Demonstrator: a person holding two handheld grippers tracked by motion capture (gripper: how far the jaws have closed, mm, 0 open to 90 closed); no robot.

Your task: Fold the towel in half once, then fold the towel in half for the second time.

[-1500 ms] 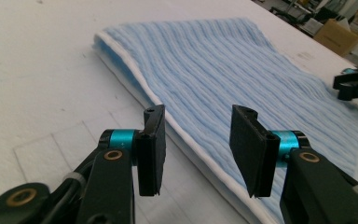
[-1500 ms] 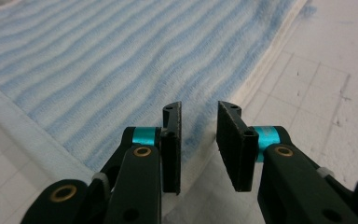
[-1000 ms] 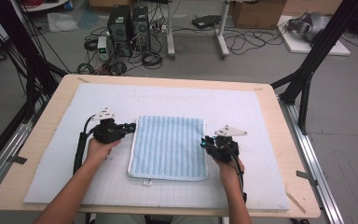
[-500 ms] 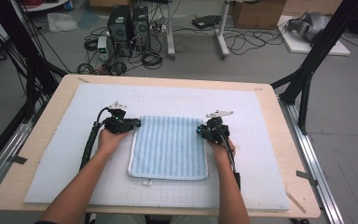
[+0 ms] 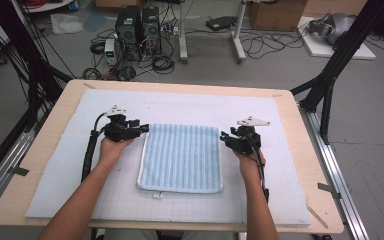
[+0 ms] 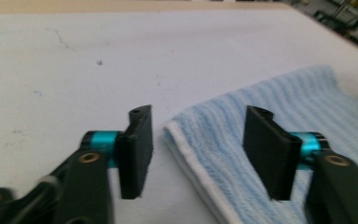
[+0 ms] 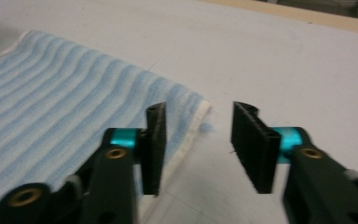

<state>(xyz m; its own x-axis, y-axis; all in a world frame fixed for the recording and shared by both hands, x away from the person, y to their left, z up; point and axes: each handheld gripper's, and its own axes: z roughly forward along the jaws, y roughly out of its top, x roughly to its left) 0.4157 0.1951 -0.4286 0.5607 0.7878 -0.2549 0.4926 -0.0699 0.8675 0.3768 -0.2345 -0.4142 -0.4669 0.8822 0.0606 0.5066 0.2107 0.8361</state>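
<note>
A blue striped towel (image 5: 181, 157) is lying flat on the white mat (image 5: 290, 165) covering the desk (image 5: 55, 125), roughly at the mat's centre. The left gripper (image 5: 144, 128) is sitting at the towel's far left corner, and the right gripper (image 5: 223, 136) is sitting at its far right corner, each held low over the mat by a hand (image 5: 111, 149) reaching in from the near side.

In the left gripper view, the jaws of the left gripper (image 6: 196, 149) are standing apart, one over bare mat (image 6: 74, 70) and one over the towel (image 6: 261, 112), so that the white-bound corner is lying between them. In the right gripper view, the right gripper (image 7: 196, 144) is likewise spread wide, straddling the towel's (image 7: 65, 102) hemmed corner, with one jaw above cloth and the other above mat (image 7: 284, 60). Neither is clamping anything yet.

This symmetric placement is probably preparing a two-corner pinch: taking both far corners together would be letting the far edge lift evenly and be drawn toward the near edge for a fold. The low, nearly level approach is likely serving to slide one jaw under the hem.
</note>
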